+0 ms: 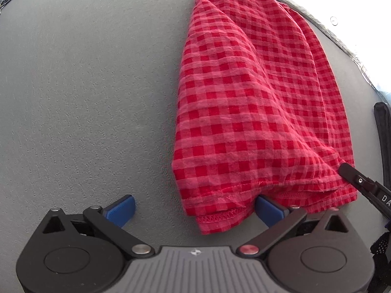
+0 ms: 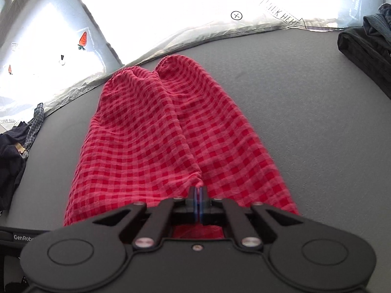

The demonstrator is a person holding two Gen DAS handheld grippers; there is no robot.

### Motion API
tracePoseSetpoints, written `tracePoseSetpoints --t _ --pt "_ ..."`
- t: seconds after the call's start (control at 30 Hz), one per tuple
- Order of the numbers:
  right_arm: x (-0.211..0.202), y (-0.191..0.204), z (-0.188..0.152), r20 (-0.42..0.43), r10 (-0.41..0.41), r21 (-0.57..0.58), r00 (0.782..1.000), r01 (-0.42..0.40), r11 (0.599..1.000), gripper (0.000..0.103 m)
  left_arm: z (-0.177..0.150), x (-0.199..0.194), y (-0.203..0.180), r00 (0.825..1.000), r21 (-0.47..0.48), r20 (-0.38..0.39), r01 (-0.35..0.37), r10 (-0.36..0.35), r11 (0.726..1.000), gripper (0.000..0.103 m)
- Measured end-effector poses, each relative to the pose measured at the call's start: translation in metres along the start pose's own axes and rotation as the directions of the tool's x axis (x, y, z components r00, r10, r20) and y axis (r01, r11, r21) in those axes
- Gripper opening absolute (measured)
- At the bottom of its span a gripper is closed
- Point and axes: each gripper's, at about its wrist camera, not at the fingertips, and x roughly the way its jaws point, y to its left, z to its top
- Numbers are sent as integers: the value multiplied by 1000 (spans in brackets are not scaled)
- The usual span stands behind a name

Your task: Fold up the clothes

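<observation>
Nearest the right wrist lens, the right gripper (image 2: 198, 195) is pinching the near hem of the red checked garment (image 2: 168, 131), its jaws pressed together with a thin edge of cloth between the blue pads. On the other side, the left gripper (image 1: 195, 208) is standing with its jaws spread wide and holding nothing; the right-hand blue pad (image 1: 270, 209) is lying just beside, perhaps under, the garment's stitched corner, while the other pad is resting over bare desk (image 1: 85, 97).

Progress, as judged: the garment is lying lengthwise on the grey desk in a long narrow strip with doubled layers showing at the near hem, so one lengthwise fold is probably in place. Cloth is bunching and ridging toward the clamped point rather than lying flat. A crosswise fold and smoothing appear to be outstanding, and the left gripper is not yet taking its corner.

Differences between views: the left wrist view is showing the open jaws, the stitched corner and the black tip of the right gripper biting the hem at the far right edge. The right wrist view alone is showing the gathered far end of the garment near the desk's back edge, a dark heap of clothes (image 2: 12, 161) to the left, a dark folded stack (image 2: 364, 51) to the right, and the bright printed sheeting (image 2: 73, 36) beyond.
</observation>
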Motion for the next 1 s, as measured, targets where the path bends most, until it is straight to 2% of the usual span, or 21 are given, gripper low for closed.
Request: tracePoseSetpoints --t 0.1,0.3,0.43,0.53,0.57,0.63,0.7,0.77,0.83,0.9,0.97,1.0 --pt "-9 -9 6 34 -25 14 999 24 1000 2 -2 -8 2 1000 -3 13 20 -20 1000 103" --pt "-21 -45 13 59 -112 88 992 106 990 2 -5 -19 -5 999 52 45 -5 3 999 103" --pt "-22 -65 8 38 -159 142 987 152 978 2 -6 -21 -12 999 82 49 15 -19 997 103" --pt "-20 -72 3 12 -161 167 987 157 973 3 -7 -24 -18 997 118 56 40 -47 992 102" --pt "-19 -73 2 8 -163 173 987 159 972 4 -8 -27 -20 997 136 59 48 -57 990 102" --pt "-18 -74 0 -3 -178 181 984 175 968 15 -9 -31 -26 994 170 70 74 -87 983 102" --pt "-18 -75 0 -10 -184 178 983 183 967 20 -9 -34 -30 989 189 81 110 -127 976 102" --pt "-17 -78 -1 -16 -179 178 984 179 968 21 -8 -33 -31 985 195 85 132 -151 972 102" --pt "-16 -80 0 -20 -162 189 987 163 968 22 -7 -30 -31 981 198 88 151 -170 969 97" --pt "-15 -81 0 -21 -150 195 988 151 969 24 -6 -28 -31 978 201 91 169 -190 965 81" --pt "-14 -80 -1 -19 -148 191 989 148 970 28 -5 -25 -31 973 203 93 187 -209 961 71" --pt "-14 -79 0 -19 -148 187 989 149 971 30 -5 -24 -31 971 205 95 196 -218 959 71"
